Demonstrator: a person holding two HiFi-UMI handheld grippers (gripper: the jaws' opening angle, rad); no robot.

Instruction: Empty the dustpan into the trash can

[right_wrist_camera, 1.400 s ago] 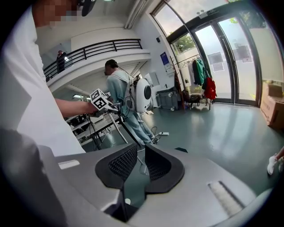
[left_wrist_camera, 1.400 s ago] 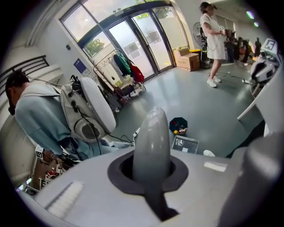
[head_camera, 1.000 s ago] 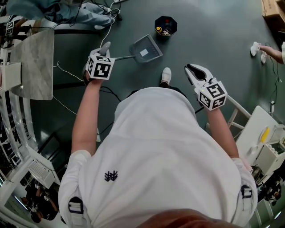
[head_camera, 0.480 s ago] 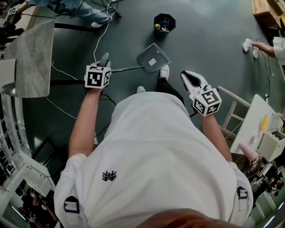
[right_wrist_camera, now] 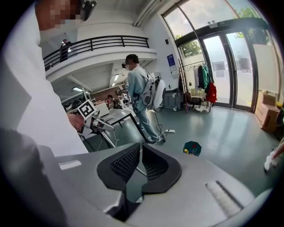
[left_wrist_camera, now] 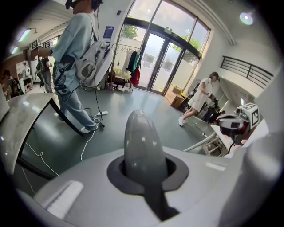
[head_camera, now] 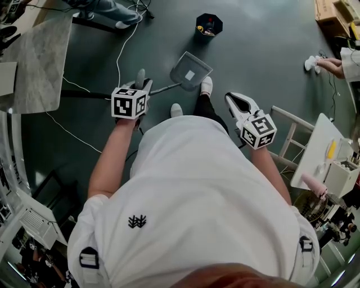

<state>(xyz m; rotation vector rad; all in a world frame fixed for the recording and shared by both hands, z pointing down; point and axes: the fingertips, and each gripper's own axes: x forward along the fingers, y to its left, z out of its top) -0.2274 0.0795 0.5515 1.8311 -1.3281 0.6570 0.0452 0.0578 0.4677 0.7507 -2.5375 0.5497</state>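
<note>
The grey dustpan (head_camera: 190, 70) hangs over the dark green floor ahead of my feet, with its long handle (head_camera: 164, 87) running back to my left gripper (head_camera: 142, 79). That gripper is shut on the handle, whose rounded grey end (left_wrist_camera: 143, 142) sticks up between the jaws of the left gripper (left_wrist_camera: 144, 155). The small dark trash can (head_camera: 208, 25) stands on the floor beyond the pan, with coloured scraps inside; it shows again as the trash can (right_wrist_camera: 192, 148). My right gripper (head_camera: 236, 101) hangs to the right, and the right gripper (right_wrist_camera: 140, 166) is shut on nothing.
A marble-topped table (head_camera: 34, 62) stands at the left, and white cables (head_camera: 118, 50) trail over the floor beside it. A white frame (head_camera: 289, 132) and a white table (head_camera: 323, 152) with small items are at the right. Other people's feet (head_camera: 112, 11) and a crouching person (head_camera: 332, 64) are nearby.
The person has stepped forward. My left gripper, with the dustpan in it, has shifted a little to the right and nearer the body. The right gripper has drifted slightly left.
</note>
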